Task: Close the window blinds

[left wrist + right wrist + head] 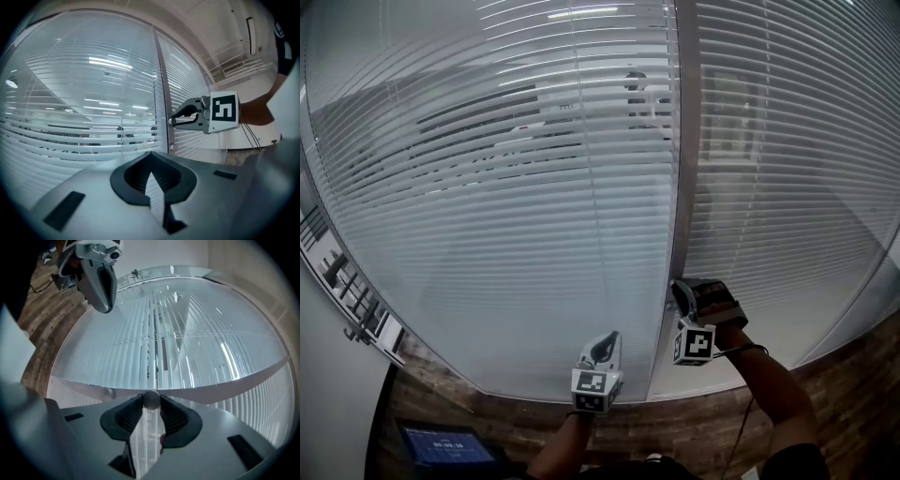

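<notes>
My right gripper is clenched on a small round grey knob. The two ribbed pads press it from either side at their very tips, and the rest of the space between them is empty, with only slats showing through. The knob sits on the pale upright post that separates the two panes, so my right fingertips are hard up against that post. A second, smaller knob sits on the same post just beside the one I hold and apart from my pads. The blinds fill everything ahead of both pairs of fingers. On the pane ahead of my left fingers the slats are tilted enough that a lit room shows in strips between them. The pane on the far side of the post from my left fingers looks denser and greyer. My left gripper hangs near the right one, on the other side of the post and a little lower. It points at the slats without touching them. Its tips are drawn together with nothing between them. Below both grippers is a wood-grain floor, and a dark lit screen lies well off to the outer side of my left fingers.
</notes>
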`<state>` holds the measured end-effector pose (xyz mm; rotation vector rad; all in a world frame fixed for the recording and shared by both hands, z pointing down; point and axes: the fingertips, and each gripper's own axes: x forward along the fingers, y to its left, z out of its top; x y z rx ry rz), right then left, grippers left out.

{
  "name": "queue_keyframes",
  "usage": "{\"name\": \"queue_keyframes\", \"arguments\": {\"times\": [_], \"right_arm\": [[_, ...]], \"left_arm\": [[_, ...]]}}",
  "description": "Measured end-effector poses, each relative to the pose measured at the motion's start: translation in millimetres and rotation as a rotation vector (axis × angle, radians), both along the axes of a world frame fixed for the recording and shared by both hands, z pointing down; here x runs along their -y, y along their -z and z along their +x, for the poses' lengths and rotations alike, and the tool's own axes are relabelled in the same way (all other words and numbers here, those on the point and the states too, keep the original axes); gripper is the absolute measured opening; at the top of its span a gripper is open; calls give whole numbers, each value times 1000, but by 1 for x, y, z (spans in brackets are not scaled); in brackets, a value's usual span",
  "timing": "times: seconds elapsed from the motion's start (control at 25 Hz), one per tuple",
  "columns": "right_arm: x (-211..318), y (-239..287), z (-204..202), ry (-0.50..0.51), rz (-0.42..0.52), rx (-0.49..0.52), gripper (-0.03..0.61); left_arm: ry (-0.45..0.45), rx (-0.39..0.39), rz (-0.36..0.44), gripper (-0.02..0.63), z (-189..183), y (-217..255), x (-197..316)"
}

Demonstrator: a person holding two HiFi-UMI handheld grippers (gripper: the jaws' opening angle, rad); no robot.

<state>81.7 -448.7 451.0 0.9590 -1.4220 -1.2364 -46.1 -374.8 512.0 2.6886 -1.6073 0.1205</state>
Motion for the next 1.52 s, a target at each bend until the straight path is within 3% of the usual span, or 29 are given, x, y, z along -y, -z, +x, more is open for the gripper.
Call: {"name": "queue_keyframes", "arguments": {"times": [0.12, 0.24, 0.36, 0.64, 0.72, 0.8, 0.96, 1.24, 1.52], "right_arm": [[0, 0, 1, -6, 5, -9, 124], [-1, 3, 2, -9, -3, 117, 124], [-9, 12, 2, 0, -38, 410, 149], [-14, 21, 17, -73, -215, 1264, 149], [-11, 22, 22, -106, -235, 1418, 149], [-8, 28, 23, -120, -251, 1510, 149], [0, 36, 22, -125, -246, 1591, 149], [11, 30, 21, -154, -257, 1613, 129], [10, 16, 19, -159, -228, 1515, 127]], "left_arm": [[3, 17, 7, 0, -1, -3, 1], [32, 0, -16, 0, -13, -5, 2], [64, -15, -31, 0, -24, -7, 0], [39, 1, -33, 0, -17, -10, -6], [34, 5, -31, 0, -15, -6, -6], [33, 7, -19, 0, -10, 2, -6], [31, -7, -10, 0, -1, 11, -6], [37, 1, -30, 0, -5, 3, -9], [54, 14, -23, 0, -17, -14, -7]]}}
